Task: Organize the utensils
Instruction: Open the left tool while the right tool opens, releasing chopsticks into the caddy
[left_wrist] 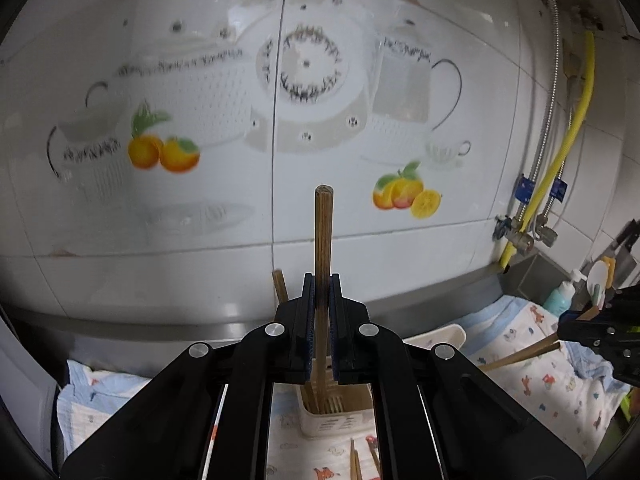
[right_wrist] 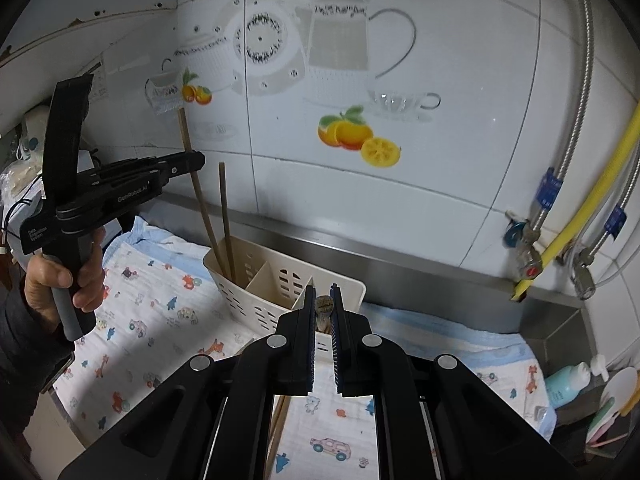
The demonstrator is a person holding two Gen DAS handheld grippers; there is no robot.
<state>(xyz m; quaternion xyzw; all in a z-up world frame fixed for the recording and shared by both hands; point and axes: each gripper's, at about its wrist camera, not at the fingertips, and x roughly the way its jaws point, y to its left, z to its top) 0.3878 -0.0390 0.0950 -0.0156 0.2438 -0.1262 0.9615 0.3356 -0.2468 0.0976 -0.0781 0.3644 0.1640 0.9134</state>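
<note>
Chopsticks, brown wooden, are the working items; entries run from largest to smallest.

White glazed wall tiles (right_wrist: 460,152), printed with teapots and oranges, fill the background of both views. A steel counter ledge (right_wrist: 420,276) runs along their base.

White cotton cloth with a cartoon animal print and a blue border (right_wrist: 160,312) covers the counter.

Cream plastic slotted utensil holder (right_wrist: 256,292), with inner dividers, stands upright on the cloth. Its leftmost compartment holds two chopsticks, both leaning slightly left.

Left gripper (left_wrist: 321,292), seen from the right wrist view at (right_wrist: 196,162), is held by the person's hand (right_wrist: 60,280) above and left of the holder. Jaws are closed on the taller brown wooden chopstick (left_wrist: 322,240), gripped near mid-length; its lower end reaches down into the holder. The shorter chopstick (right_wrist: 224,208) stands free beside it.

Right gripper (right_wrist: 323,300) sits over the holder's near right end. Jaws are narrowly apart, with the butt end of a brown chopstick bundle (right_wrist: 324,305) pinched between the pads. From the left wrist view these chopsticks (left_wrist: 520,354) stick out leftward below that gripper.

More loose chopsticks (left_wrist: 354,460) lie on the cloth in front of the holder.
</note>
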